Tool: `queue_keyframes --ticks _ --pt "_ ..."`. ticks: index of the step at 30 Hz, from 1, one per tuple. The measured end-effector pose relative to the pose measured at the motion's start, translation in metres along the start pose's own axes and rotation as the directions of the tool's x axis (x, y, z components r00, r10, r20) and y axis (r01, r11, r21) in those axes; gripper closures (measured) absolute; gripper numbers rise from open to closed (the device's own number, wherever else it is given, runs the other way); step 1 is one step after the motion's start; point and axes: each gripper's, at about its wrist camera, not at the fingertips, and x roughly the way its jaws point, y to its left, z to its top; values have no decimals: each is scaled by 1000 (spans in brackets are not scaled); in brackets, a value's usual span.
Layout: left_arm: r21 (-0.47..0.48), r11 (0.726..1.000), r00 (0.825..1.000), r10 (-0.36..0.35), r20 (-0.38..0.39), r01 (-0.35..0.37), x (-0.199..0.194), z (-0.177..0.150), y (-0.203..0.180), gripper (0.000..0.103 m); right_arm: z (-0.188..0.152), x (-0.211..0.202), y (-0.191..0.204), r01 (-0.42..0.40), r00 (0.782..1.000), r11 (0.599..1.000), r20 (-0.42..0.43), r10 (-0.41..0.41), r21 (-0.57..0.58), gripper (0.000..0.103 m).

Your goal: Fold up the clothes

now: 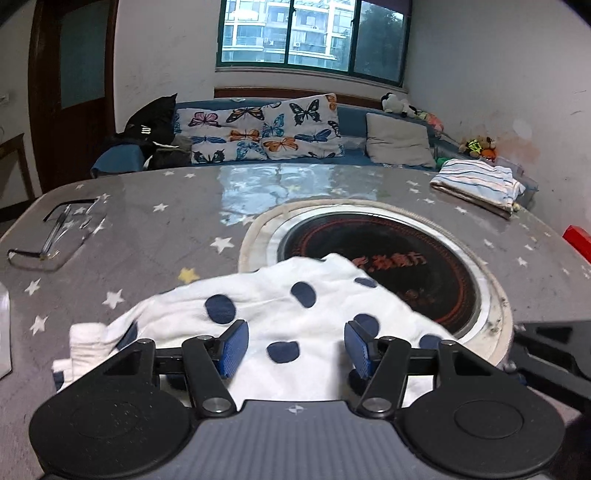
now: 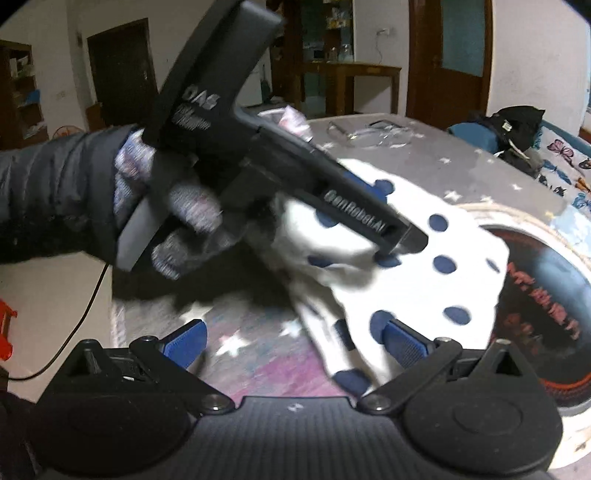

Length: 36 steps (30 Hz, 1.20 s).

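Daylight comes in through the window (image 1: pixel 312 35) and throws a pale glare patch on the bench (image 1: pixel 258 184). The room is otherwise dim. The right-wrist view is smeared by motion blur, worst on the gloved hand (image 2: pixel 173 221). Both views bend and darken at the corners.

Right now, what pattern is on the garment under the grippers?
White with dark navy polka dots; clearest in the left wrist view.
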Motion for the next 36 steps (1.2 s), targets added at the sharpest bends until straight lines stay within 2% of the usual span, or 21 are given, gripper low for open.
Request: queue_keyframes --ticks 3,6,9,11,16,19,23,27,31,33,36 --pt "-7 1000 1000 2 9 -2 -1 -3 2 43 -10 4 14 -31 999 999 -40 30 -36 0" --pt "-15 1000 1000 -2 31 2 -10 -3 4 43 -14 -2 25 -14 999 994 -49 9 -108 0" --pt "-31 1000 998 3 69 -1 -27 -3 9 42 0 -19 26 -18 1000 993 5 19 -120 0" --pt "-45 999 996 19 84 -15 -37 -6 14 42 15 -19 23 6 999 991 36 -2 -135 0" --pt "-89 995 995 59 84 -52 -54 -21 30 43 29 7 8 26 999 996 35 -23 -88 0" --pt "-127 989 994 83 68 -74 -60 -32 42 43 23 24 3 0 1000 999 8 0 -46 0" --pt "-154 985 995 81 57 -71 -64 -44 52 42 17 27 12 -32 999 998 -27 31 -58 0" --pt "-170 984 993 75 91 -58 -73 -38 54 42 20 16 22 -54 998 993 -39 50 -108 0" --pt "-187 981 989 71 127 -47 -73 -25 58 42 44 4 18 -38 999 990 23 41 -136 0" --pt "-192 980 989 78 127 -53 -68 -19 61 44 56 4 10 -13 998 992 54 20 -126 0" --pt "-210 977 992 51 117 -25 -57 -12 68 47 64 12 -3 3 998 997 63 2 -80 0"
